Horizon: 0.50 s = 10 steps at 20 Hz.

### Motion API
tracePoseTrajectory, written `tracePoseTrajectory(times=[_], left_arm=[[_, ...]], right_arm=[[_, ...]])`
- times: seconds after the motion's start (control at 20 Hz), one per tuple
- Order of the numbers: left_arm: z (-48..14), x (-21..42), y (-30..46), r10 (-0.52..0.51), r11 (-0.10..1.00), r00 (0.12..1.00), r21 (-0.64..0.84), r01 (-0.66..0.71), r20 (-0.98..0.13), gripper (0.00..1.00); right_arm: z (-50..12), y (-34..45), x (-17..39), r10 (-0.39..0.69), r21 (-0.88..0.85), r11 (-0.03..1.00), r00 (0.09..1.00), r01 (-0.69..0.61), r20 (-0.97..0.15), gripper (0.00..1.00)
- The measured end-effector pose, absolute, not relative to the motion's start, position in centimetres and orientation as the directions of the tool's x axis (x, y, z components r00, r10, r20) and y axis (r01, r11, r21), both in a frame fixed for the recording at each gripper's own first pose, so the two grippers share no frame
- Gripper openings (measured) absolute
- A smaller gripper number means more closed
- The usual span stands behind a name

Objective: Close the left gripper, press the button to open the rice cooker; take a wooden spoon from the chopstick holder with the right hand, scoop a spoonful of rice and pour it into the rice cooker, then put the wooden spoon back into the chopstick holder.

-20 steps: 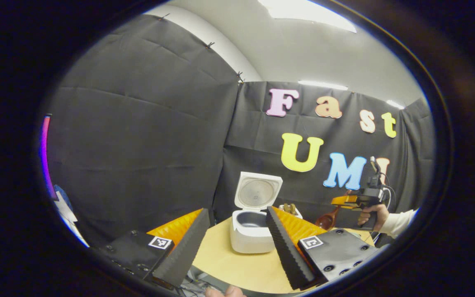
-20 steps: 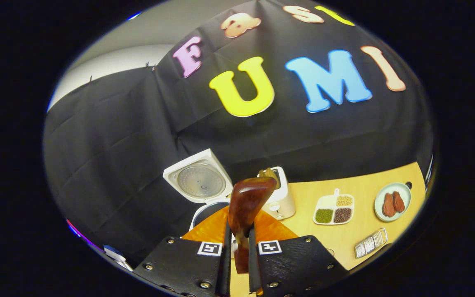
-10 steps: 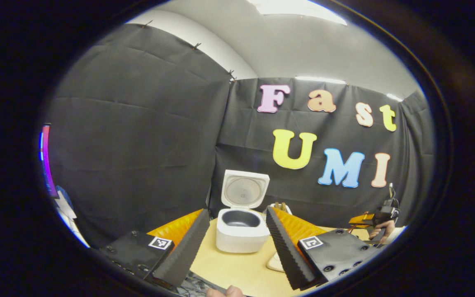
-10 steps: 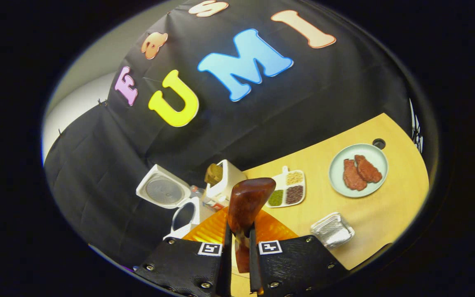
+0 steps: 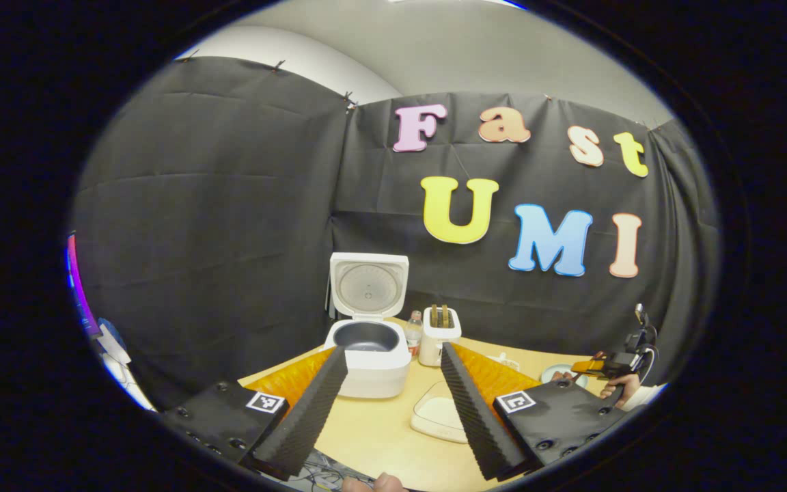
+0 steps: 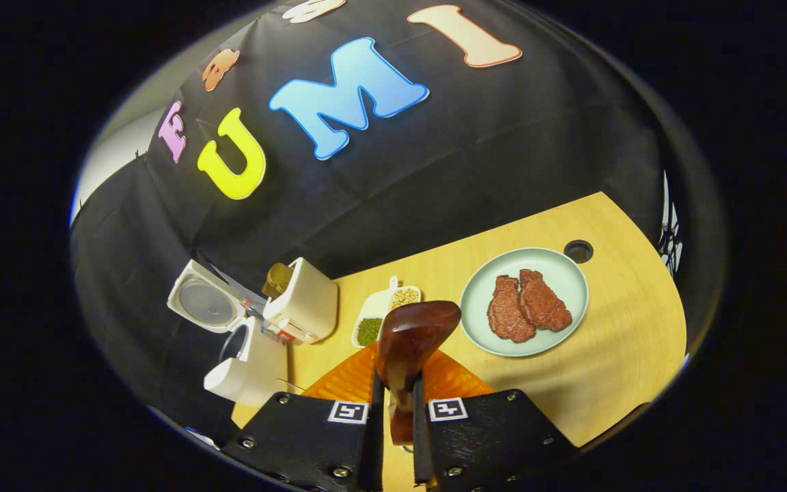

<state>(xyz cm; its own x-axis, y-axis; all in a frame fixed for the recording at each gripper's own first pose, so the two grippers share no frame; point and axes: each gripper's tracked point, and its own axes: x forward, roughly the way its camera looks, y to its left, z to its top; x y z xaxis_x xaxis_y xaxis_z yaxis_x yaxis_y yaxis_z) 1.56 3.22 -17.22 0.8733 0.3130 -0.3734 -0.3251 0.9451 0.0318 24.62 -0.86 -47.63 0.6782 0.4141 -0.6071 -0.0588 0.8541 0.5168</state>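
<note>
Gripping wooden spoon [image 6: 412, 339] lengthwise, bowl fwd, R gripper [image 6: 397, 437]; L gripper [image 5: 393, 396] jaws open.

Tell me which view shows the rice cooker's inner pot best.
Left gripper view: the rice cooker stands upright, lid raised, pot opening facing the camera. The right gripper view shows it small, tilted at the edge, pot barely visible.

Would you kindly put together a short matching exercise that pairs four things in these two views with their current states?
Things:
1. rice cooker
2. wooden spoon
3. round plate
4. left gripper

States:
A. jaws apart, holding nothing
B. carries two pieces of meat
C. lid raised, inner pot showing
D. clamped between the jaws of the right gripper

Pairs: 1-C, 2-D, 3-B, 4-A
</note>
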Motion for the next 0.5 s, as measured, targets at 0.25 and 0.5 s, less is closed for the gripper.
tracePoseTrajectory(times=[0.25,0.5], left_arm=[[-17.2,3.3,1.6,0.302,0.951,0.875,0.053,-0.306,-0.379,0.94],[-17.3,5.3,0.6,0.264,0.963,0.889,0.044,-0.267,-0.374,0.94]], right_arm=[[-52.0,-0.5,21.2,0.391,0.46,0.887,0.605,-0.045,-0.694,0.18],[-51.4,-2.2,19.8,0.388,0.492,0.871,0.589,0.019,-0.709,0.3]])
